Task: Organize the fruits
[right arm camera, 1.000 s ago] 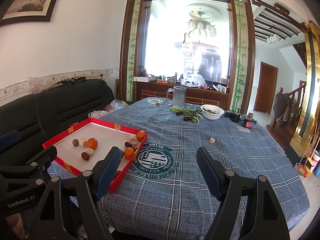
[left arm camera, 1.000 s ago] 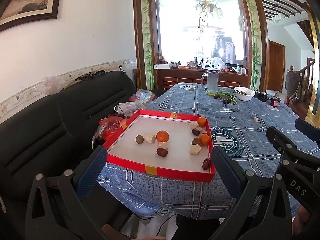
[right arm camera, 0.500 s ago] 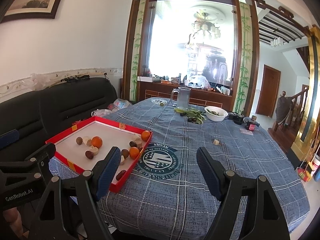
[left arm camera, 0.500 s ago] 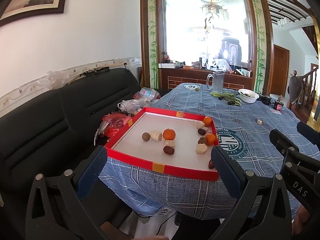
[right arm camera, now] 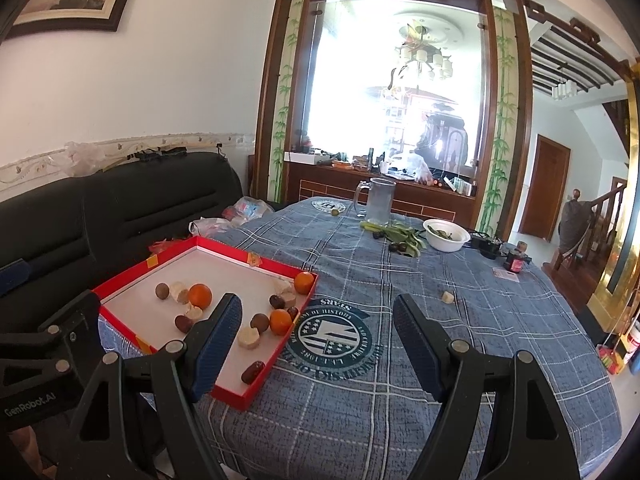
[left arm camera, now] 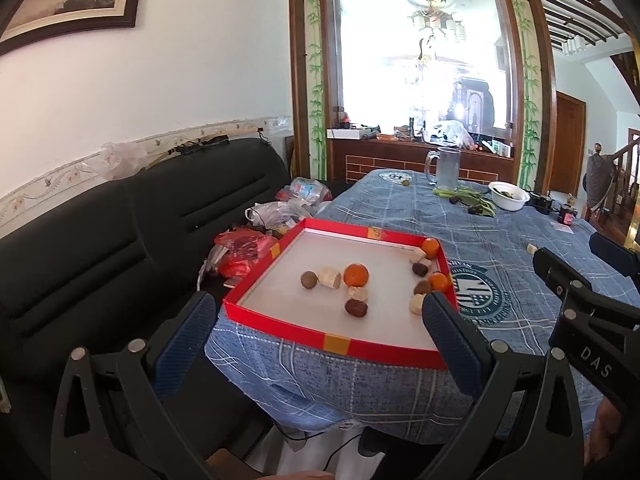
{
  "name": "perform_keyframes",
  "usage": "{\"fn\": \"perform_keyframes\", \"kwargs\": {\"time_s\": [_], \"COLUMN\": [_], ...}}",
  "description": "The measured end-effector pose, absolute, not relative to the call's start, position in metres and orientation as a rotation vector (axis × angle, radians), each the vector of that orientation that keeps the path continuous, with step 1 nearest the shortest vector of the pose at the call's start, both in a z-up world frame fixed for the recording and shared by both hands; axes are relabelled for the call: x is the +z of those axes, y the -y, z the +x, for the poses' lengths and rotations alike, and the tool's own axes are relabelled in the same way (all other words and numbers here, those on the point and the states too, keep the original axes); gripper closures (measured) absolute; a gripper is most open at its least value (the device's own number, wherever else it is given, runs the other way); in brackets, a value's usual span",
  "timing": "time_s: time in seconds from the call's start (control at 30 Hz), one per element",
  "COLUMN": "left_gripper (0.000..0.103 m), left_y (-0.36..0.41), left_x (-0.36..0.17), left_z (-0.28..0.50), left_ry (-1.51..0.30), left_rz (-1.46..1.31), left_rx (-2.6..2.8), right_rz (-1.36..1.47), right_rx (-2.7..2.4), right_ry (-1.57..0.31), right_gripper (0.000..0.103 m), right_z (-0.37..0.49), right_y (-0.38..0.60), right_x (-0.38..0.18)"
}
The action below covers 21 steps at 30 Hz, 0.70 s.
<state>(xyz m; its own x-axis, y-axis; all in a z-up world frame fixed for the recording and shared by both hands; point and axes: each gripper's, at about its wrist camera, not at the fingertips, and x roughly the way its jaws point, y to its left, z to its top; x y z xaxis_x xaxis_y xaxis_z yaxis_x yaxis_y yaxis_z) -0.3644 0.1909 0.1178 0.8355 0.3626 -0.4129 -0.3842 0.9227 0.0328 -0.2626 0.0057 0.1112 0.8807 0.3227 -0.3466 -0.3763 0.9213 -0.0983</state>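
The red tray (right arm camera: pixel 280 354) is sitting at the table's near left corner, and its raised rim is standing in the way of any low approach. Inside, the fruits are crowding along the right wall, where an orange (right arm camera: pixel 280 322) is lying just beside a brown fruit (right arm camera: pixel 259 323). The white floor at the tray's far left is staying bare. To the right, the blue tablecloth (right arm camera: pixel 460 360) is lying open, with only a small pale piece (right arm camera: pixel 448 297) on it. A glass mug (right arm camera: pixel 378 200) and a white bowl (right arm camera: pixel 445 235) are standing far back.

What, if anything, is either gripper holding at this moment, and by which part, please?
Nothing is held. The left gripper and the right gripper are both open and empty, short of the fruits in the red tray.
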Motion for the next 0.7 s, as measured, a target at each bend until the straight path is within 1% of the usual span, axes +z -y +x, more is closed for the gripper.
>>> {"fn": "perform_keyframes", "kwargs": {"time_s": [0.3,0.7], "left_gripper": [0.0,0.0], "left_y": [-0.209,-0.208], "left_x": [0.122,0.133], "left_z": [-0.346,-0.31], "left_ry": [-0.437,-0.475], "left_rz": [-0.062,-0.055], "left_rx": [0.437,0.433], "right_rz": [-0.184,-0.137], "right_rx": [0.381,0.421], "right_ry": [-0.334,-0.395], "right_gripper": [0.025,0.025], "right_z": [-0.241,-0.198], "right_y": [-0.015,-0.016], "right_x": [0.113,0.114]}}
